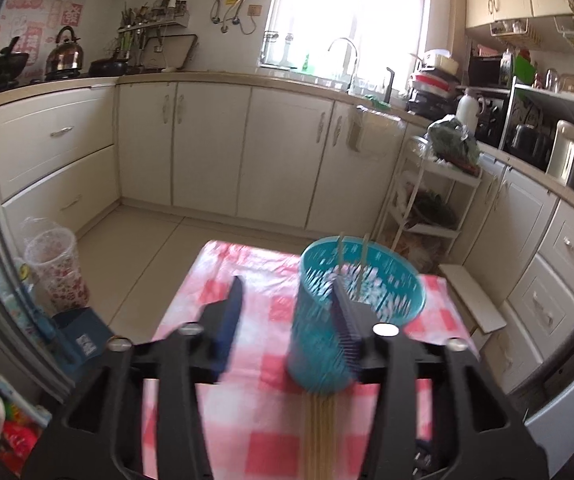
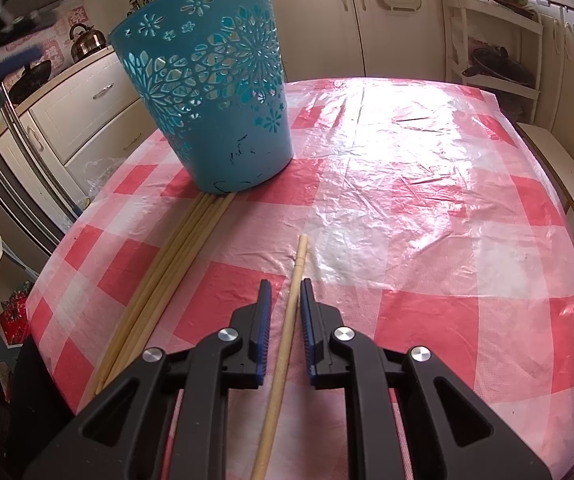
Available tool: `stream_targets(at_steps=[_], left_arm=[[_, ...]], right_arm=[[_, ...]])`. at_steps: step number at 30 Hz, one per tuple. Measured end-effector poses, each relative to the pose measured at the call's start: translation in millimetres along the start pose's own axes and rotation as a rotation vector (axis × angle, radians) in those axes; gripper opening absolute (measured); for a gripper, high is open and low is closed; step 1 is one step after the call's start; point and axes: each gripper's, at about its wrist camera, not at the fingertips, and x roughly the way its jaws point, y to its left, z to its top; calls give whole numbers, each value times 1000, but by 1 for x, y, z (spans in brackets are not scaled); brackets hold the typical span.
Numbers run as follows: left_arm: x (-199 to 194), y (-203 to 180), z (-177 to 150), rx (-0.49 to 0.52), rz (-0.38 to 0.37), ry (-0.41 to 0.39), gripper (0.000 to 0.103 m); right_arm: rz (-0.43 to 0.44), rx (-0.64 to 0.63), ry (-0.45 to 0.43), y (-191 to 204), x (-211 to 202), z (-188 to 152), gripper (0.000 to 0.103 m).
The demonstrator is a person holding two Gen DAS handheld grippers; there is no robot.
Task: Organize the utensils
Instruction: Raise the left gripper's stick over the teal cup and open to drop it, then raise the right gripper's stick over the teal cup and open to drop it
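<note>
A teal cut-out basket (image 1: 367, 304) (image 2: 215, 96) stands upright on the red-and-white checked tablecloth (image 1: 247, 420) (image 2: 427, 200). Two chopsticks (image 1: 353, 252) stick up inside it. A bundle of pale chopsticks (image 2: 167, 276) (image 1: 319, 432) lies flat with its far ends against the basket's base. My left gripper (image 1: 287, 282) is open and holds nothing; its right finger overlaps the basket in this view. My right gripper (image 2: 285, 286) hangs low over the table, jaws nearly closed. A single chopstick (image 2: 297, 264) runs between them, close to the right pad, with a gap to the left pad.
A white shelf trolley (image 1: 427, 200) stands beyond the table's far right corner. A pale wooden board (image 2: 559, 176) (image 1: 471, 296) lies along the table's right side. A floral plastic bin (image 1: 55, 268) stands on the floor at the left. Kitchen cabinets line the walls.
</note>
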Motion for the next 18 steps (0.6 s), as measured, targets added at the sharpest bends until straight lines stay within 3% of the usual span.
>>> stream_targets(at_steps=[4, 9, 14, 18], left_arm=[[-19, 15, -34, -3, 20, 75, 60], [-27, 32, -63, -31, 30, 157, 61], [-40, 46, -75, -48, 28, 176, 61], [-48, 52, -78, -39, 45, 171, 66]], right_arm=[[-66, -57, 0, 11, 1, -1, 13], [-144, -135, -2, 24, 3, -2, 8], [-133, -109, 0, 18, 1, -3, 7], [-171, -141, 26, 22, 0, -4, 7]])
